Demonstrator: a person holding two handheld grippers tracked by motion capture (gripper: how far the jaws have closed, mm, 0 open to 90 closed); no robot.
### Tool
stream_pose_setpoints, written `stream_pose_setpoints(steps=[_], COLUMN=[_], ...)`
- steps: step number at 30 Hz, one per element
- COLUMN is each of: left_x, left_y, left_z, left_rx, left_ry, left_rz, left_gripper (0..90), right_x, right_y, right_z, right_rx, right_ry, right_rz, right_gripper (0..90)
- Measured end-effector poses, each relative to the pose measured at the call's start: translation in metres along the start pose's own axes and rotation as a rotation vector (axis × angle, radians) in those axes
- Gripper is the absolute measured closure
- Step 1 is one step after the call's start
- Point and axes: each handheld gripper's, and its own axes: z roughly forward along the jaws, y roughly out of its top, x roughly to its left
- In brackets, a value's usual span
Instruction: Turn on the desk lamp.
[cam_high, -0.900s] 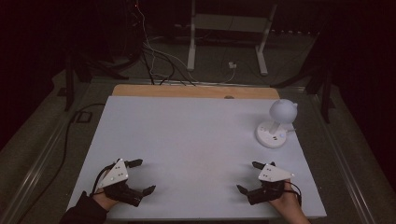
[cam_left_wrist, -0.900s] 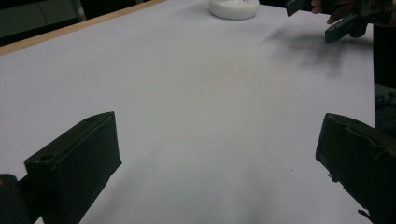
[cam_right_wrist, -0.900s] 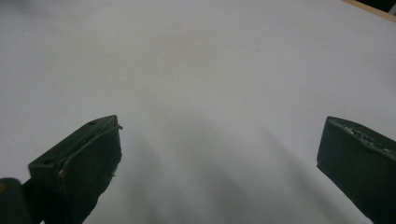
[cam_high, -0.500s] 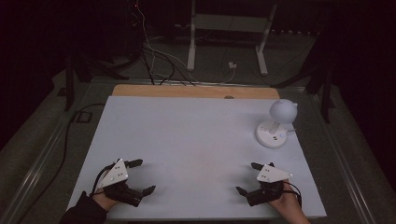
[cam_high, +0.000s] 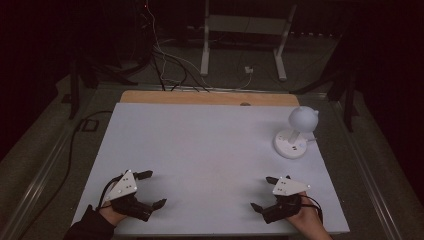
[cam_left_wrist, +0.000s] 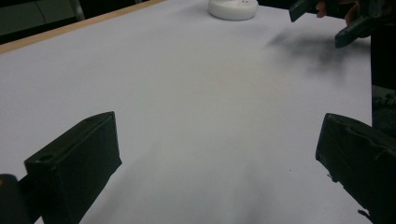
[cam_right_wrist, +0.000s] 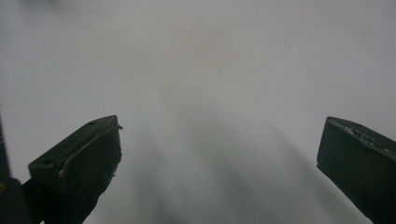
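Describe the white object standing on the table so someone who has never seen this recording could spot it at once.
Start at the white table seen from the high view and look to its far right part, ahead of the right tongs. There stands a small white lamp-like object: a round flat base, a short stem and a ball-shaped head. It is the only thing on the tabletop besides the two tongs.

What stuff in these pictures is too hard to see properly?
- The marks on the white lamp's base: too small in the high view to read.
- The lamp's round head: cut off by the top edge in the left gripper view, where just the base shows.
- The right gripper in the left gripper view: cut by the top edge.
- The room behind the table: too dark in the high view.
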Motion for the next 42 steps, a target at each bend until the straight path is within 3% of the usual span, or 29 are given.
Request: stream_pose_setpoints(steps=[13, 26, 42], left_x=[0.000, 0.000, 0.000], left_y=[0.000, 0.000, 0.000], left_z=[0.001, 0.000, 0.000], left_rx=[-0.003, -0.002, -0.002], left_ry=[0.001, 0.003, 0.003], left_rz=[-0.004, 0.000, -0.004], left_gripper=[0.3, 0.3, 0.3], right_x=[0.005, -0.001, -0.019], right_y=[0.016, 0.034, 0.045], right_z=[-0.004, -0.010, -0.017], right_rx=[-0.042, -0.085, -0.138], right_ry=[0.054, 0.014, -0.058], right_rz=[0.036, 0.013, 0.051], right_gripper=[0.0, 0.0, 0.0])
